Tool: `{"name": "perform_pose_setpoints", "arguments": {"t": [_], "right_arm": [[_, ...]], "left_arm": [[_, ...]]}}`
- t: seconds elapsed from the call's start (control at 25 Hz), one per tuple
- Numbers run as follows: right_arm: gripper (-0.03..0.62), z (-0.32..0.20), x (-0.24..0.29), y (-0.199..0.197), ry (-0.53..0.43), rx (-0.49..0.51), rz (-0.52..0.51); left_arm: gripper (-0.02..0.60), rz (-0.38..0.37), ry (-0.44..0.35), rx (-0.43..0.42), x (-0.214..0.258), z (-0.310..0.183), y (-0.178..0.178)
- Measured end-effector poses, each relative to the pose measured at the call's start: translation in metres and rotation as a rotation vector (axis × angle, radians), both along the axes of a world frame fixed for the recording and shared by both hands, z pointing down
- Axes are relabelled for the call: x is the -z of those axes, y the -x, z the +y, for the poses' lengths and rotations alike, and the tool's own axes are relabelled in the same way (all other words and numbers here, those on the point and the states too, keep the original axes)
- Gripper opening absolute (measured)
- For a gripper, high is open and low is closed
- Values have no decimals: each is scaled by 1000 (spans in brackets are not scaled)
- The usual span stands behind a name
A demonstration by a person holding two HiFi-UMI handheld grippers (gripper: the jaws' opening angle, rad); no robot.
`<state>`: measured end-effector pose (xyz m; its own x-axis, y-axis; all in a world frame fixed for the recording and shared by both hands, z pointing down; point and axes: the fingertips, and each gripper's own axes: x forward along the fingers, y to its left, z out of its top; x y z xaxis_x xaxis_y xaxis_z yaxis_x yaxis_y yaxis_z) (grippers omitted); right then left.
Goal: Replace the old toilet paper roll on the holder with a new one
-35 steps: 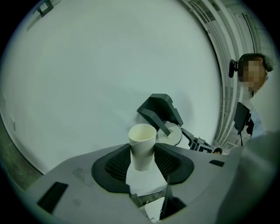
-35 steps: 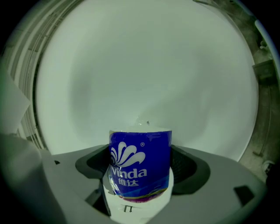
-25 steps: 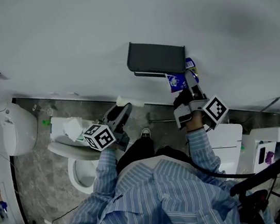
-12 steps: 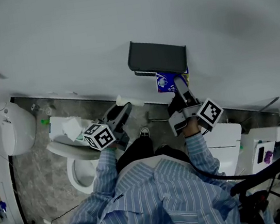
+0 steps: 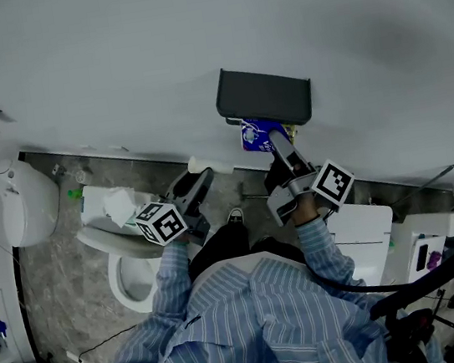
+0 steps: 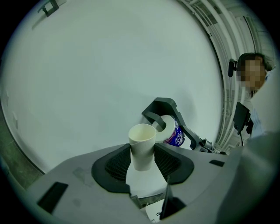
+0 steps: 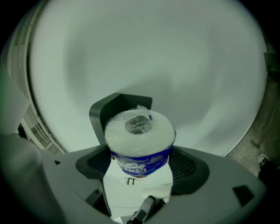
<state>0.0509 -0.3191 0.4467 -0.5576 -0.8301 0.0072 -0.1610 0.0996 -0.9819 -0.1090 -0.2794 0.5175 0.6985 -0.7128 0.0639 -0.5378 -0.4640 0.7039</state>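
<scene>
Right gripper (image 5: 275, 145) is up at the white wall (image 5: 108, 67) now, fingers clamped on the new toilet paper roll in its blue-and-white plastic wrapper (image 5: 255, 134). The right gripper view settles the hold: right gripper (image 7: 140, 162) has both pads pressed into the wrapped sides of the roll (image 7: 139, 140), one flat end facing the camera, the core hole covered by crinkled film. Just behind it stands the dark grey wall-mounted paper holder (image 7: 105, 114).

From the head view, the roll sits right under the lower edge of that holder (image 5: 265, 97). Whether it touches the bracket I cannot tell.

Over to the left gripper (image 5: 198, 185), held low and well apart from the holder, above the white toilet (image 5: 125, 263). Its own view shows left gripper (image 6: 142, 161) with fingers closed on a bare, pale cardboard tube (image 6: 141, 144), open end tilted up. Beyond the tube, that view catches the holder (image 6: 159, 107) side-on with the wrapped roll (image 6: 173, 131) tucked beneath its cover.
</scene>
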Motion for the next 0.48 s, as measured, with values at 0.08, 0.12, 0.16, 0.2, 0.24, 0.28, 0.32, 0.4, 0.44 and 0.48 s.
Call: {"name": "perform_pose_setpoints", "arguments": {"t": [0.08,0.12,0.16,0.2,0.24,0.28,0.32,0.4,0.44,0.48], "right_arm": [[414,0,0,5,1,15,0],[414,0,0,6,1,21,-2],[414,0,0,7,1,29,-2],[414,0,0,8,-1,38,-1],[414,0,0,9,-3,45,0],[414,-1,0,10,-5,53,2],[414,-1,0,12,-6,60,2],[414,-2,-1,14,-5,78,-3],[413,-1,-2,16,-1,90,-12],[413,-1,-3,18,3,103,-26]], "left_arm": [[170,0,2,7,-1,0,3],[170,0,3,10,-1,0,4],[170,0,4,11,-1,0,4],[170,0,4,12,-1,0,4],[170,-1,5,12,-1,0,4],[170,-1,6,11,-2,0,4],[170,-1,6,10,-2,-1,5],[170,-1,8,8,-4,-1,4],[170,-2,8,7,-4,-1,3],[170,-2,8,6,-4,-1,2]]}}
